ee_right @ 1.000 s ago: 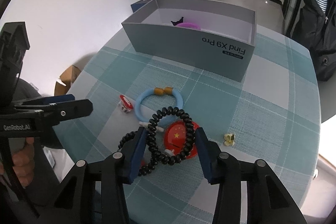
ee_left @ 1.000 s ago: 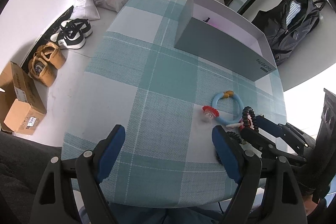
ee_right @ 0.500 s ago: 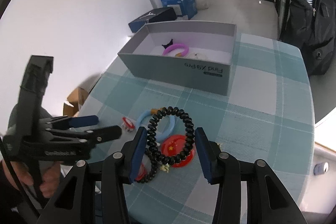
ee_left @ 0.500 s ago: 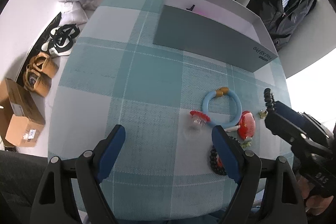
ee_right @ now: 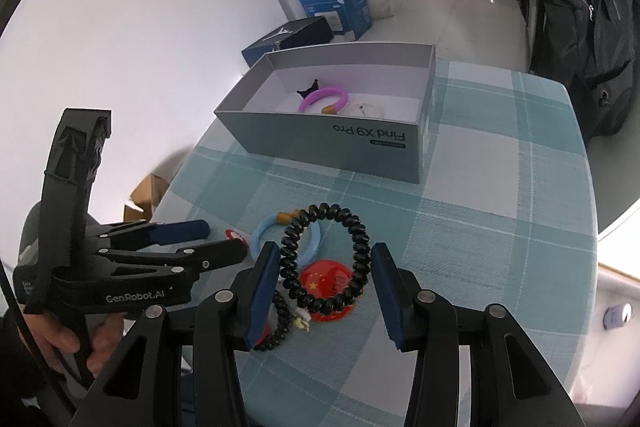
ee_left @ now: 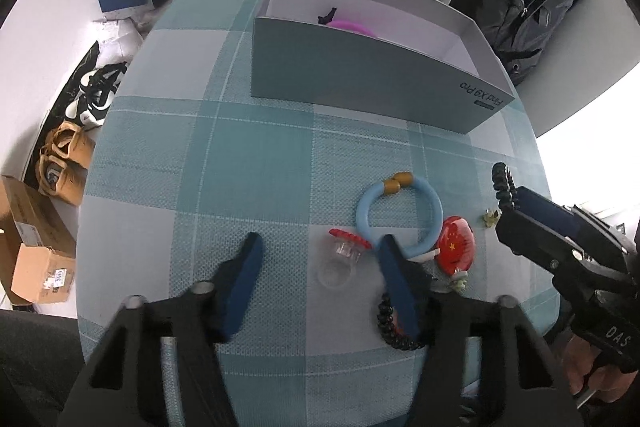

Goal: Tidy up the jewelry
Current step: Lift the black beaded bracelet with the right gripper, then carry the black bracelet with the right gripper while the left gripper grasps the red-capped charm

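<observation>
- The right gripper (ee_right: 324, 275) clamps the black coil bracelet (ee_right: 320, 259): light, springy (probably slippery), best pinched across its loop.
- The left gripper (ee_left: 316, 259) is closing around a clear ring (ee_left: 340, 259), not yet gripping it.

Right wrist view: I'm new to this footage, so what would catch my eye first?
The black coiled bracelet held up between the right tongs, above the checked tablecloth. Beneath it lie a light blue bangle and a red badge. Further back stands the open grey box, with a purple bangle inside.
</observation>
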